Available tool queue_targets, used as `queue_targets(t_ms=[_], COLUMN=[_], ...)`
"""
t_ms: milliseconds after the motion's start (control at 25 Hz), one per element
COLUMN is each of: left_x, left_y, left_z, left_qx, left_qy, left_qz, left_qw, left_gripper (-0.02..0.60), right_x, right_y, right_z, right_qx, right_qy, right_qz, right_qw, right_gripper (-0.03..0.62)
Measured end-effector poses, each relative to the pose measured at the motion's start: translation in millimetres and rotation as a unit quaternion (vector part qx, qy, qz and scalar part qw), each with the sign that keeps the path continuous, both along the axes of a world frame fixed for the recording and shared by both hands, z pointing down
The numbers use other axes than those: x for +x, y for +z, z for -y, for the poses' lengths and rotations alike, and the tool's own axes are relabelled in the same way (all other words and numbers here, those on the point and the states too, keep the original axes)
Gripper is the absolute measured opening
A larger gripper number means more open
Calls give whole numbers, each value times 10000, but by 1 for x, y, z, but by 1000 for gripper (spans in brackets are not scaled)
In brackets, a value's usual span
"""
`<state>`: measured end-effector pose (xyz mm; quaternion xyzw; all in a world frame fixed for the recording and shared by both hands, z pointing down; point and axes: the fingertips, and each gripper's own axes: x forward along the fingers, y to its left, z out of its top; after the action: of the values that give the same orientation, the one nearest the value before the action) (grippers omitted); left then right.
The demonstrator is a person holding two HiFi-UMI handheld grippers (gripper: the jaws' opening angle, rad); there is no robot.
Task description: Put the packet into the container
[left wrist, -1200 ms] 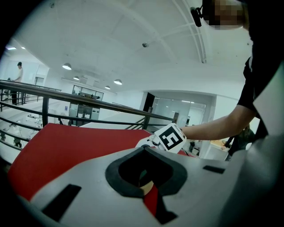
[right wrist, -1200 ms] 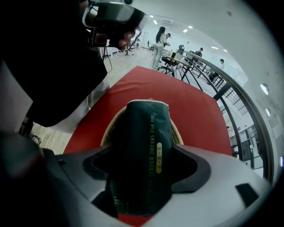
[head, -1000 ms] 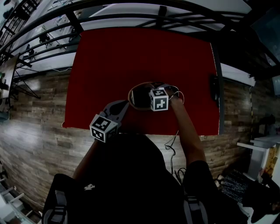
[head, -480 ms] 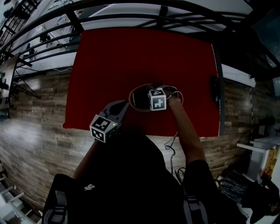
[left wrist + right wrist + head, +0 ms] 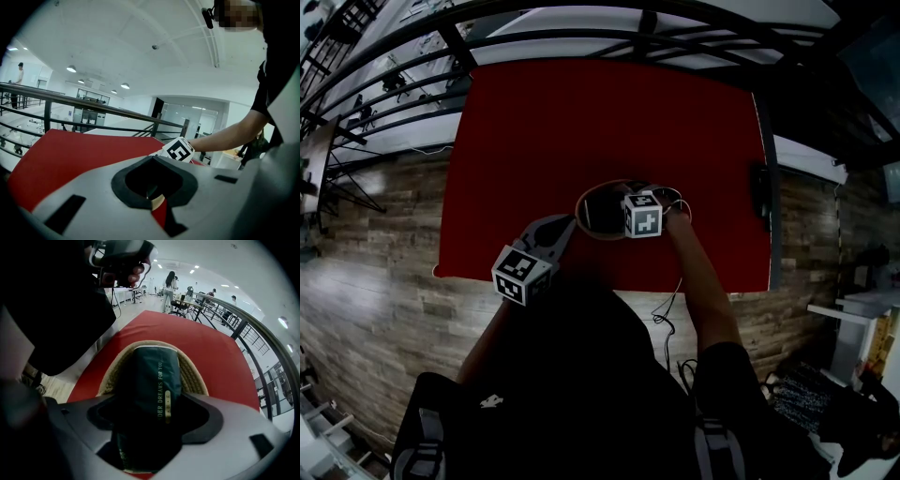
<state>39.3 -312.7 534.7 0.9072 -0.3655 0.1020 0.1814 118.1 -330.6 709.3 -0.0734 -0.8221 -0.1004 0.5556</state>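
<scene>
An oval woven basket (image 5: 581, 201) stands on the red table (image 5: 581, 112), near its front edge. My right gripper (image 5: 614, 212) hangs over the basket, shut on a dark green packet (image 5: 600, 208). In the right gripper view the packet (image 5: 154, 380) runs out from between the jaws and lies along the basket (image 5: 193, 376), its far end over the bowl. My left gripper (image 5: 566, 225) is held left of the basket at the table's front edge, shut and with nothing in it. The left gripper (image 5: 154, 199) points across the table (image 5: 70, 150) toward the right gripper's marker cube (image 5: 179, 150).
A dark railing (image 5: 581, 37) runs behind the table. A small dark object (image 5: 758, 187) sits at the table's right edge. A cable (image 5: 667, 314) hangs down in front of the table over the wooden floor (image 5: 375, 281). People stand far off in the hall (image 5: 169, 284).
My right gripper shifted slightly left and back again over the basket, still holding the packet. The left gripper has stayed in place.
</scene>
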Motion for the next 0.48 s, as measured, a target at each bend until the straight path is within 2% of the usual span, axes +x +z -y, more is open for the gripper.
queue_targets(t_ms=[480], left_x=[1], left_y=[-2], left_z=[1], left_qx=[43], left_qy=[45], left_qz=[-14], left_qw=[10000], left_gripper=[9], right_x=[-2], right_y=[-3], right_z=[1], right_qx=[-7], right_qy=[93], right_qz=[-15], right_qw=[10000], right_gripper=[380])
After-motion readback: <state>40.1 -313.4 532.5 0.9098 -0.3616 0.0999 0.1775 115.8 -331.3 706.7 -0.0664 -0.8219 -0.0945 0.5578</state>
